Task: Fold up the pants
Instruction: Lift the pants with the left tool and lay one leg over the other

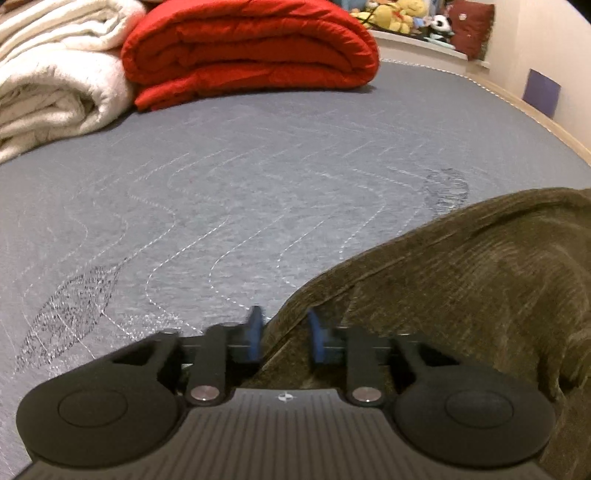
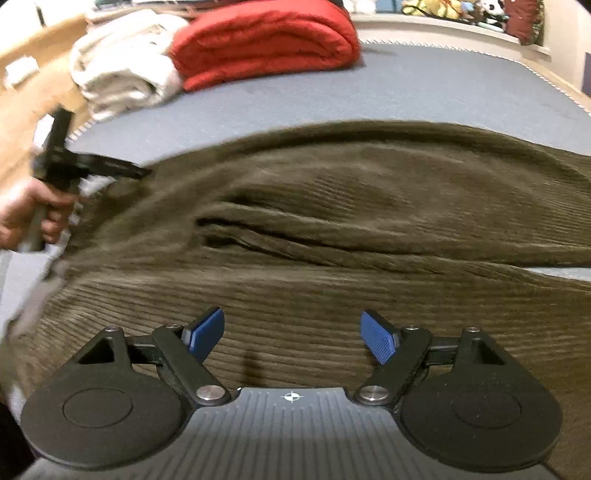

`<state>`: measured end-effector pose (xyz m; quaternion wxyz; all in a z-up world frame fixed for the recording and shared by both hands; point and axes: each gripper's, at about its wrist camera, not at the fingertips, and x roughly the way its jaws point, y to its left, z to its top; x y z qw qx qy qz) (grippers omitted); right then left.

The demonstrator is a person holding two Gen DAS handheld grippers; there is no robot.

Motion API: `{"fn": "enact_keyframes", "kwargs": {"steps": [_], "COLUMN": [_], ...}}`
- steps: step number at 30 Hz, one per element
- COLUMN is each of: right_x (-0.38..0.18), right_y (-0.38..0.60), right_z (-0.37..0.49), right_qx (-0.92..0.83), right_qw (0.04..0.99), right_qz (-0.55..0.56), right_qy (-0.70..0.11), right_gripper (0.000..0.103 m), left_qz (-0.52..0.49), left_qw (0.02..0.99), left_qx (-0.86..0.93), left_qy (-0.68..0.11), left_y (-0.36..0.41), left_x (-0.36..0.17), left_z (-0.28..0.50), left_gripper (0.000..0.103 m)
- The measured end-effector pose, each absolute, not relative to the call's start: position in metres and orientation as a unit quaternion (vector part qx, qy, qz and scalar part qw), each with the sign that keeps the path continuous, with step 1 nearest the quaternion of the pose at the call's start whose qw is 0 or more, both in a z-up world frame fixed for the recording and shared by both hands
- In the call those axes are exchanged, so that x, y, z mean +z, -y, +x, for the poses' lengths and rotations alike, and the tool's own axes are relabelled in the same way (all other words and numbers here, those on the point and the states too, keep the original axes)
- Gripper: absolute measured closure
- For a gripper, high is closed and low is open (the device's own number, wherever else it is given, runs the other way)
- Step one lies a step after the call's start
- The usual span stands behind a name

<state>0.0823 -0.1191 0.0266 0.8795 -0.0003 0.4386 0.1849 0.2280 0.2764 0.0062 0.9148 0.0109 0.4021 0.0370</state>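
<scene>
Behind olive pants [image 2: 332, 206] on grey mattress [image 1: 258, 166]: red quilt [image 1: 251, 48], white blanket [image 1: 48, 74].

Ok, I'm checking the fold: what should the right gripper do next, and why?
Probably lower the right gripper and pinch the pants: its jaws stand open above the cloth, while the left gripper has an edge between its pads.

Red quilt [image 1: 251, 48] beside white blanket [image 1: 51, 74], plush toys [image 1: 399, 14] behind.

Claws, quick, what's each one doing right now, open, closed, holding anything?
Left claw: nearly closed around the edge of the olive corduroy pants; a firm pinch cannot be told.
Right claw: wide open above the pants, holding nothing.
</scene>
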Motion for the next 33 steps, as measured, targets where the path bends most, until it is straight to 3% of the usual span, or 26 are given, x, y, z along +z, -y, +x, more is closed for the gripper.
{"fn": "enact_keyframes", "kwargs": {"steps": [12, 20, 27, 33], "right_x": [0.010, 0.020, 0.073, 0.091], "right_y": [0.120, 0.121, 0.184, 0.262], "right_z": [0.082, 0.076, 0.071, 0.076], "right_qx": [0.155, 0.135, 0.048, -0.012], "right_qw": [0.868, 0.875, 0.919, 0.914], "right_qz": [-0.036, -0.027, 0.117, 0.239], "right_qy": [-0.471, -0.464, -0.374, -0.327], "right_gripper": [0.020, 0.020, 0.021, 0.022], "left_qz": [0.093, 0.162, 0.260, 0.292], "left_qw": [0.931, 0.928, 0.892, 0.863], "left_qx": [0.018, -0.056, -0.185, -0.192], "left_qy": [-0.354, -0.330, -0.321, -0.364], "left_y": [-0.228, -0.152, -0.126, -0.120], "left_x": [0.056, 0.096, 0.076, 0.041], "left_z": [0.172, 0.058, -0.057, -0.059], "left_gripper": [0.093, 0.094, 0.094, 0.092]}}
